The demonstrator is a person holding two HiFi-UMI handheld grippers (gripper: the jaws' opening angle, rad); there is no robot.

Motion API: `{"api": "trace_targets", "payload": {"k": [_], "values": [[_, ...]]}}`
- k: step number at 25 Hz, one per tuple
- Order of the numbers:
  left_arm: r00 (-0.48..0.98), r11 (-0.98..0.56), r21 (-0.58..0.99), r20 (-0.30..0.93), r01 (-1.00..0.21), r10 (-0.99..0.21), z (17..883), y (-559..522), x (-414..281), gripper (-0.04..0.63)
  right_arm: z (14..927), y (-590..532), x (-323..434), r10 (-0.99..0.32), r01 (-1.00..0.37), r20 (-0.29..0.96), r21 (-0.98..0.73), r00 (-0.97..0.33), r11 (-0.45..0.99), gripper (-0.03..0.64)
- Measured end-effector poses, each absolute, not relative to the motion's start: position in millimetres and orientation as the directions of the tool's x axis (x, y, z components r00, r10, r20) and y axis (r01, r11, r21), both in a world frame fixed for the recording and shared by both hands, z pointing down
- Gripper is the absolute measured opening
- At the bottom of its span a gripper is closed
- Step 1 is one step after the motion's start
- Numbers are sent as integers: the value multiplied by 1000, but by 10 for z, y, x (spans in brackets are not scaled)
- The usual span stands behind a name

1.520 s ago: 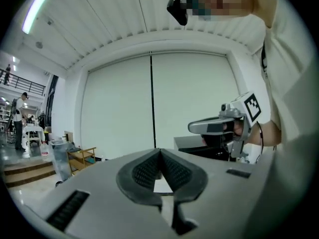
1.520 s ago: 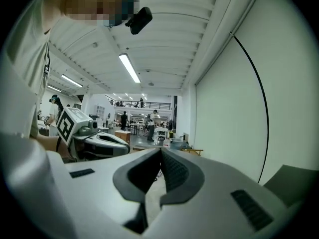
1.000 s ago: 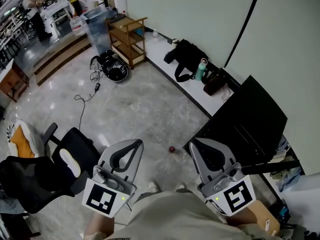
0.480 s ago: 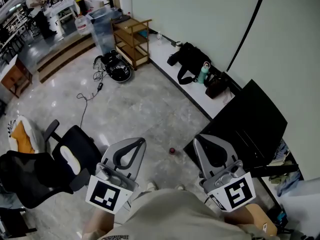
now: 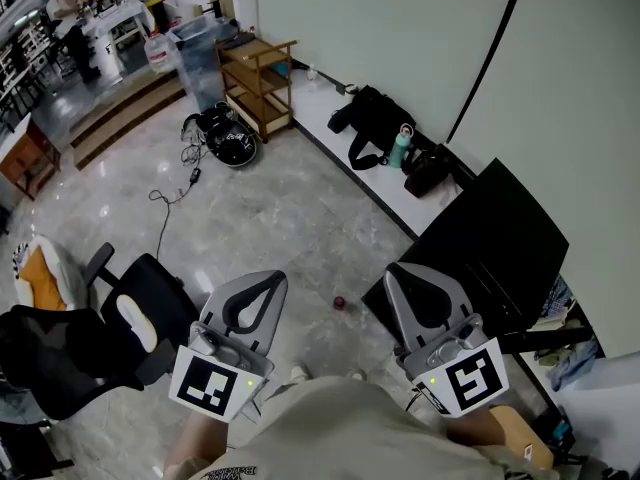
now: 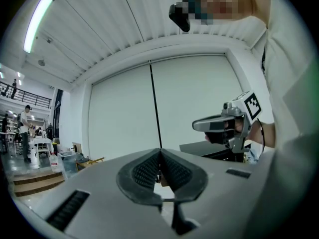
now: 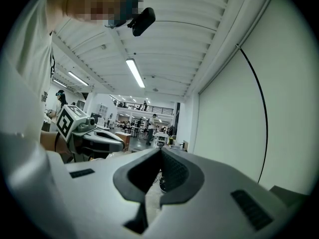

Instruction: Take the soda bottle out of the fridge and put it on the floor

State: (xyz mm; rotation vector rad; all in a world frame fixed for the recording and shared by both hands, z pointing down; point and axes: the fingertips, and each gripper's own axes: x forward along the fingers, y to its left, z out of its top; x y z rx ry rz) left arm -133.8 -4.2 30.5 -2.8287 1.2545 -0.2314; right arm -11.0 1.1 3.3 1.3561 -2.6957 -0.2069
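Both claws are held low in front of the person, pointing out over the grey floor (image 5: 270, 218) and touching nothing. The left claw (image 5: 266, 281) has its jaws pressed together with nothing between them, and the right claw (image 5: 404, 269) is closed and empty in the same way (each gripper view shows its ribbed pads meeting at the tip). Just beyond the right claw a black box, seemingly the fridge (image 5: 490, 238), stands against the pale wall; from above only its top and a dark side show. The soda bottle cannot be seen in any view. A small dark red ball (image 5: 340, 302) lies on the floor between the two claws, near the fridge's corner. To the left stands a black chair (image 5: 90, 338). Farther along the wall a white ledge carries a black bag (image 5: 370, 123), with a teal flask (image 5: 400, 146) upright just beside it. A wooden cart (image 5: 258, 78) stands beyond that.
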Motion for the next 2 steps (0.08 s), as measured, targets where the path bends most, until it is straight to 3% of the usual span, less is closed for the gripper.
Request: {"api": "trace_targets", "payload": {"k": [2], "values": [[662,-672,-93,118,-734,-740,291,-56,-1299,6,14,-3,-58,-806,-790,41,180,-590,587,-5]]}}
